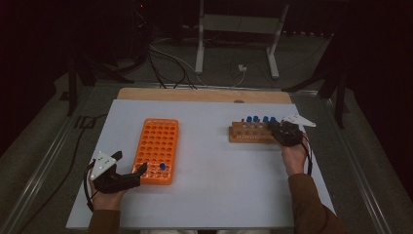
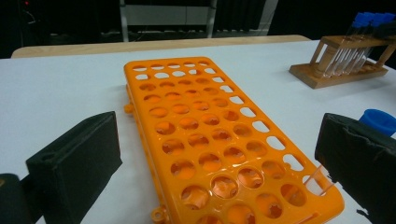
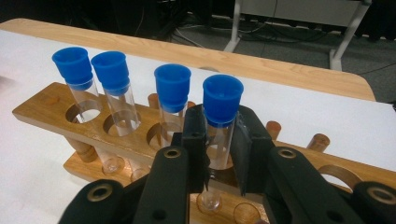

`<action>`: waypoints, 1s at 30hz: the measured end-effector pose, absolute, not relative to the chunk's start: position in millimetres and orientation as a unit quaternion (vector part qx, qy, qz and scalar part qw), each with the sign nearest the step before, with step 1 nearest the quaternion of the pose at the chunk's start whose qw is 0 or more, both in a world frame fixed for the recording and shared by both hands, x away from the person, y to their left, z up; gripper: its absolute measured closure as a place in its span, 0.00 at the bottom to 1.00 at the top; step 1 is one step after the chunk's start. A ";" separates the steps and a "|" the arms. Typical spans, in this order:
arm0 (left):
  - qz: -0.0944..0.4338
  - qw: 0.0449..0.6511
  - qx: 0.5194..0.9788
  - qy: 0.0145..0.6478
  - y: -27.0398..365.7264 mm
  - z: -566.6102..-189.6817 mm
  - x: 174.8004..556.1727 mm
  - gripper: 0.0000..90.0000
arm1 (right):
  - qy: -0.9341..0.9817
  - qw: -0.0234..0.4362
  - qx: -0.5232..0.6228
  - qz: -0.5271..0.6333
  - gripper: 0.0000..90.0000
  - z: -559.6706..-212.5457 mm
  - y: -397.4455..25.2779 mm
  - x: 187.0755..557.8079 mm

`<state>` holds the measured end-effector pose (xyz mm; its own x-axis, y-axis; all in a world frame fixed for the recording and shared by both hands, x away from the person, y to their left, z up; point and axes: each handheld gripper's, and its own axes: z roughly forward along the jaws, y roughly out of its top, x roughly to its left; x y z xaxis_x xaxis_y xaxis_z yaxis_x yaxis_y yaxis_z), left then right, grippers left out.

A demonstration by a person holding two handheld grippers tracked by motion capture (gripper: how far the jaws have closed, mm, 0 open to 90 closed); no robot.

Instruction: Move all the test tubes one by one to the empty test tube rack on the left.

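An orange tube rack (image 1: 157,146) lies left of centre on the white table. One blue-capped tube (image 1: 162,167) stands in its near right corner, and its cap (image 2: 380,120) peeks past my right jaw. My left gripper (image 1: 129,163) is open at the rack's near left corner, and its jaws (image 2: 218,122) spread wide around the near end of the orange rack (image 2: 205,135). A wooden rack (image 1: 248,134) holds several blue-capped tubes. My right gripper (image 1: 285,132) is at its right end, shut (image 3: 219,149) on the rightmost tube (image 3: 222,100), which stands in its hole in the wooden rack (image 3: 46,109).
Three more capped tubes (image 3: 112,74) stand to the left of the gripped one. The wooden rack (image 2: 327,77) shows far right in the left gripper view. A wooden strip (image 1: 204,95) borders the table's far edge, with cables and a metal stand (image 1: 236,29) beyond.
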<state>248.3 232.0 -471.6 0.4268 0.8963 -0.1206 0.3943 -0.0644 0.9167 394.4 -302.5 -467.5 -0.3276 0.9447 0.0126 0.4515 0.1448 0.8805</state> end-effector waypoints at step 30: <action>0.255 0.493 0.683 0.476 232.8 -472.3 248.6 0.01 | 0.686 0.328 0.468 0.450 0.86 -423.2 -307.1 381.5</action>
